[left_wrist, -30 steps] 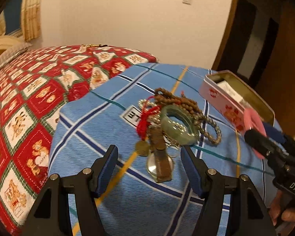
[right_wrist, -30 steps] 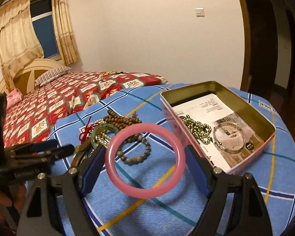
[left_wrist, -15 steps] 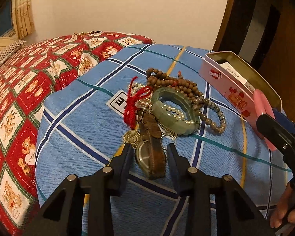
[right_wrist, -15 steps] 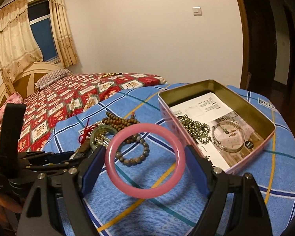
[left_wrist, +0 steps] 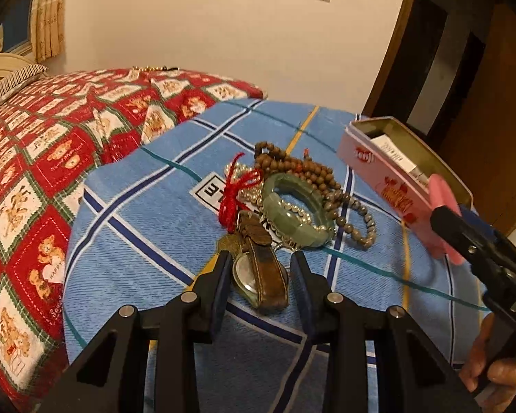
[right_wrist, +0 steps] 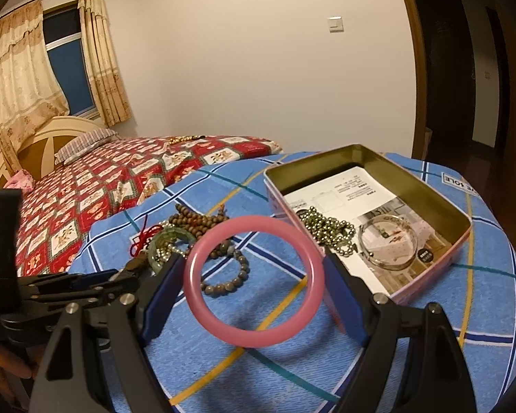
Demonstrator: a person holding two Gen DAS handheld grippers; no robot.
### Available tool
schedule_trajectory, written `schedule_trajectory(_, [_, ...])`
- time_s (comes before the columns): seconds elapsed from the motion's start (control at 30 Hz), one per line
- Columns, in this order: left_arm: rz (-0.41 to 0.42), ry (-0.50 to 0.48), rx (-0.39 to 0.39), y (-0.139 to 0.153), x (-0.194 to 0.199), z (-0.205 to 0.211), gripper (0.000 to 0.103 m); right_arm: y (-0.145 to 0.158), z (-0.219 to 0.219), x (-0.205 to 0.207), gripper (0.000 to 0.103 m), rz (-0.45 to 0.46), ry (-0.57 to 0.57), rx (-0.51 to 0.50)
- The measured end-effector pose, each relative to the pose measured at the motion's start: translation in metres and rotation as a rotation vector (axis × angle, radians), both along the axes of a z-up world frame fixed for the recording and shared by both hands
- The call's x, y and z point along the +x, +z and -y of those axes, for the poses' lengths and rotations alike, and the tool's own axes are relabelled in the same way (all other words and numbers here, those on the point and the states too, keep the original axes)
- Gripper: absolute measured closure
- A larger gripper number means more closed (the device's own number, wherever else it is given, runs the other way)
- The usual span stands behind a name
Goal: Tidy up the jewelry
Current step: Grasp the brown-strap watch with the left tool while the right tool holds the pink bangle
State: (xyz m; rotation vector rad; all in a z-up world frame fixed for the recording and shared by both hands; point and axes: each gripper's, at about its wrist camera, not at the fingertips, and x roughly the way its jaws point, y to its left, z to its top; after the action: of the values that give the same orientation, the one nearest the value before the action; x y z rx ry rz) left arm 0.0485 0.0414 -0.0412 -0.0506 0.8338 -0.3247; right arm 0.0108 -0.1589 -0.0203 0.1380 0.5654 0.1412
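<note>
left jaws narrowed, seemingly touching the watch (left_wrist: 261, 280).

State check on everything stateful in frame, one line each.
Left tongs: partly closed around the watch, contact unclear.
Right tongs: shut on pink bangle.
Pink bangle: held upright, off the cloth.
Watch: lying on the cloth, strap folded.
Tin: open, no lid; holds a bead chain and a clear bangle.
Green bangle: flat in the pile.
</note>
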Motion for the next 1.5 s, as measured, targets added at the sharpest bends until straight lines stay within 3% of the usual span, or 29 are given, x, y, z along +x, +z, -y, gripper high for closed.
schedule_trajectory(0.17, [0.041, -0.017, -0.005, 0.009, -0.008, -0.001, 0.074, 0.001, 0.002, 0.0, 0.019, 0.01, -0.011, -0.005])
schedule_trajectory(0.53, [0.094, -0.025, 0.004, 0.018, -0.018, -0.002, 0.076, 0.003, 0.004, -0.001, 0.019, 0.029, -0.033, -0.007])
schedule_trajectory(0.6, [0.11, -0.027, -0.002, 0.023, -0.021, -0.003, 0.083, 0.004, 0.005, -0.002, 0.019, 0.036, -0.038, -0.005])
schedule_trajectory(0.63, [0.121, -0.031, -0.009, 0.027, -0.022, -0.003, 0.094, 0.005, 0.006, -0.003, 0.019, 0.042, -0.04, -0.004])
schedule_trajectory(0.7, [0.138, -0.033, -0.012, 0.032, -0.024, -0.004, 0.1, 0.006, 0.007, -0.004, 0.019, 0.048, -0.043, -0.004])
schedule_trajectory(0.9, [0.134, -0.047, -0.004, 0.03, -0.023, -0.003, 0.101, 0.007, 0.008, -0.004, 0.019, 0.051, -0.049, -0.001])
schedule_trajectory(1.0, [0.088, -0.071, -0.005, 0.024, -0.022, -0.003, 0.099, 0.007, 0.008, -0.004, 0.019, 0.054, -0.049, 0.003])
schedule_trajectory(1.03, [0.074, -0.083, 0.009, 0.022, -0.021, -0.002, 0.093, 0.007, 0.009, -0.004, 0.019, 0.053, -0.05, 0.005])
schedule_trajectory(1.13, [0.037, -0.078, 0.091, 0.011, -0.02, 0.004, 0.057, 0.007, 0.009, -0.003, 0.019, 0.051, -0.049, 0.011])
schedule_trajectory(1.17, [0.03, -0.069, 0.101, 0.007, -0.02, 0.004, 0.051, 0.007, 0.01, -0.004, 0.019, 0.051, -0.049, 0.013])
schedule_trajectory(1.3, [-0.044, -0.044, 0.114, -0.006, -0.015, -0.001, 0.049, 0.007, 0.01, -0.004, 0.019, 0.048, -0.052, 0.017])
schedule_trajectory(1.4, [-0.045, -0.019, 0.139, -0.014, -0.013, -0.003, 0.049, 0.007, 0.011, -0.003, 0.019, 0.044, -0.053, 0.024])
schedule_trajectory(1.43, [-0.045, -0.02, 0.146, -0.015, -0.013, -0.003, 0.051, 0.007, 0.011, -0.003, 0.019, 0.044, -0.054, 0.024])
schedule_trajectory(1.47, [-0.041, -0.015, 0.167, -0.015, -0.013, -0.002, 0.062, 0.008, 0.011, -0.003, 0.019, 0.045, -0.055, 0.025])
schedule_trajectory(1.5, [-0.039, -0.013, 0.183, -0.015, -0.013, -0.002, 0.066, 0.008, 0.011, -0.003, 0.019, 0.045, -0.056, 0.026])
